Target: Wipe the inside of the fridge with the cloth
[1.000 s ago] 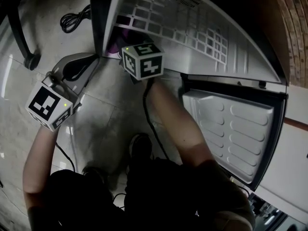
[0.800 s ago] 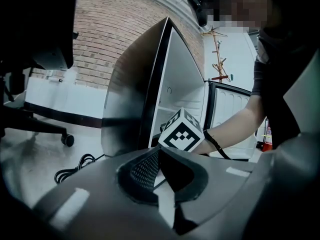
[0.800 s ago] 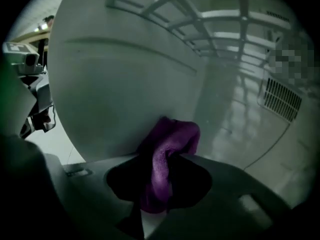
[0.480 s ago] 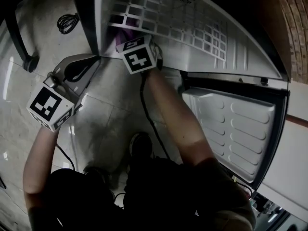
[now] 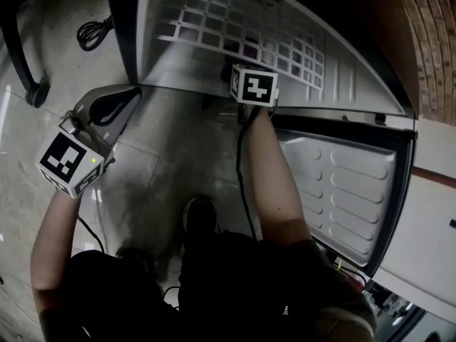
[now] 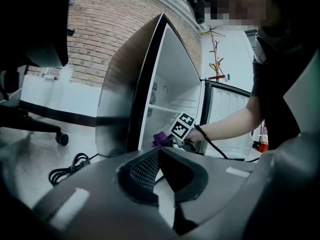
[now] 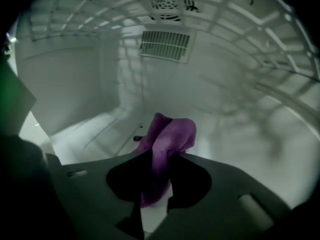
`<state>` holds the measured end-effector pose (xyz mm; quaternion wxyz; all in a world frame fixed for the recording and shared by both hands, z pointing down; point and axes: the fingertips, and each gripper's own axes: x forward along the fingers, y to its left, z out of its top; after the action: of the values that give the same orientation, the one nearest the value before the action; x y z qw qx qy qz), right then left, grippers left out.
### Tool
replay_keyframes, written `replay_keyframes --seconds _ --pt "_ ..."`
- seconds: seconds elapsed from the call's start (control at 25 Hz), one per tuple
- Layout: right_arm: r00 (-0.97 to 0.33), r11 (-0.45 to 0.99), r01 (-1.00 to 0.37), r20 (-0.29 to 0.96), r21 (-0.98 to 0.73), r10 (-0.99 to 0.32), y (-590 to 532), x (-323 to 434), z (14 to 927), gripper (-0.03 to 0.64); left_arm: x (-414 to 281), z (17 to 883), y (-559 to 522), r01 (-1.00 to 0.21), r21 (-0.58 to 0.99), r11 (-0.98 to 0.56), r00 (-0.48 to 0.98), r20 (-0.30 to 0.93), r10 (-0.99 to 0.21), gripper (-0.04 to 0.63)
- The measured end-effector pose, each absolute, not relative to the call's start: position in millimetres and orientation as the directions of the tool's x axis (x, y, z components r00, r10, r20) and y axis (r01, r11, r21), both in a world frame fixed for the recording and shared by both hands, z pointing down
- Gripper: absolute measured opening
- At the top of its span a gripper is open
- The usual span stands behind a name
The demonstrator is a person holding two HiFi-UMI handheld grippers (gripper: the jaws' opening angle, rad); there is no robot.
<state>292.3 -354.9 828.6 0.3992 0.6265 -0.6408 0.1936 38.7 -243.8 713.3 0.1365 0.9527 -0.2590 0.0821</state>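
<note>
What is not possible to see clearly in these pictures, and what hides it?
Head view: the tips of the right gripper and the cloth are hidden under its marker cube and the wire shelf.
Right gripper view: whether the cloth touches the fridge floor; the cloth covers that spot.
Right gripper view: a small dark mark on the floor, too blurred to name.
Left gripper view: much of the fridge's inside, behind its side wall.

grey gripper [image 6: 159,152], black-white marker cube [image 5: 68,164], black cable [image 5: 239,173], dark clothes [image 5: 235,291]
</note>
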Motion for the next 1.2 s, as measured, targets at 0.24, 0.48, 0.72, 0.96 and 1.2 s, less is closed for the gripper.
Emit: replay_keyframes --seconds 0.24,0.48,0.72,0.96,1.2 --pt "0.284 -0.054 -0.948 0.76 0.313 -0.584 -334 340 832 0.077 42 713 -242 -0.506 0.216 -0.835 0.857 0.23 -0.46 0.017" --pt "0.323 -0.13 -0.939 0.687 0.318 -0.651 -330 346 810 0.077 47 711 -234 -0.481 0.19 -0.856 0.868 0.241 -0.434 0.018" --pt "0.304 -0.173 -0.942 0.517 0.287 -0.8 -332 335 751 0.077 45 708 -235 -0.488 0.192 -0.851 0.864 0.242 -0.441 0.017" --pt "0.369 -0.346 -0.928 0.487 0.14 -0.792 -324 358 744 0.077 50 709 -234 -0.479 0.193 -0.856 0.869 0.245 -0.43 0.018" --pt "0.361 -0.422 -0.906 0.579 0.031 -0.731 -311 370 776 0.077 52 712 -235 -0.49 0.21 -0.846 0.863 0.249 -0.439 0.017"
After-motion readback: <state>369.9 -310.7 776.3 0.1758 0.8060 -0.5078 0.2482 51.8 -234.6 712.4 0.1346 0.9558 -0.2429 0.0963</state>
